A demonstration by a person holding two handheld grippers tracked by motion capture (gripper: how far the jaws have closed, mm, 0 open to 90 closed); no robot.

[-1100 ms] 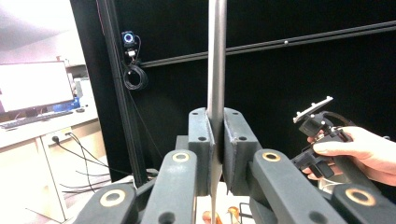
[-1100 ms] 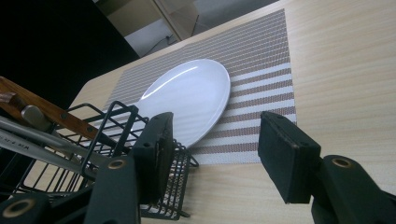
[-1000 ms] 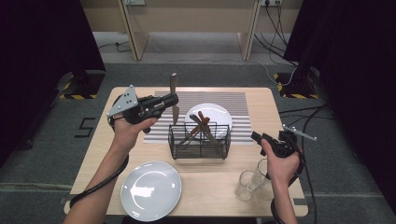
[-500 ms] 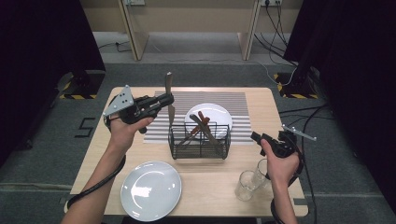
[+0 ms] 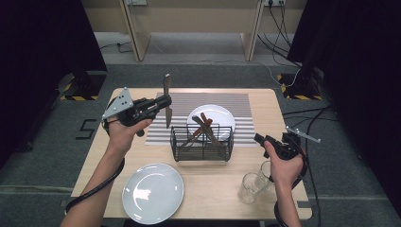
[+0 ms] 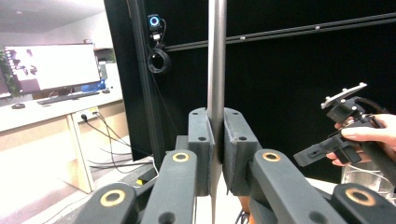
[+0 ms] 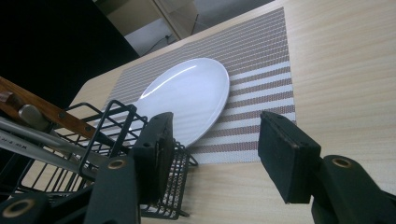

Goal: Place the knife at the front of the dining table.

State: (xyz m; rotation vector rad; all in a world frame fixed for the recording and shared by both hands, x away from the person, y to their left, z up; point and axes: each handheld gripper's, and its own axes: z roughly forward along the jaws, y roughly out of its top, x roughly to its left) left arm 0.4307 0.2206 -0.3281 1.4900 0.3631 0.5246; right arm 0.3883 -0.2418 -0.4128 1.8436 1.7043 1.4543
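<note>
We clamp left gripper (image 5: 163,100) on knife (image 5: 167,97), upright above table (image 5: 283,113); right gripper (image 5: 258,138) jaws apart, empty, beside basket (image 5: 202,142).

Your knife (image 6: 216,70) runs off the top edge of the left gripper view; the basket (image 7: 116,140) is cut off at lower left.
</note>
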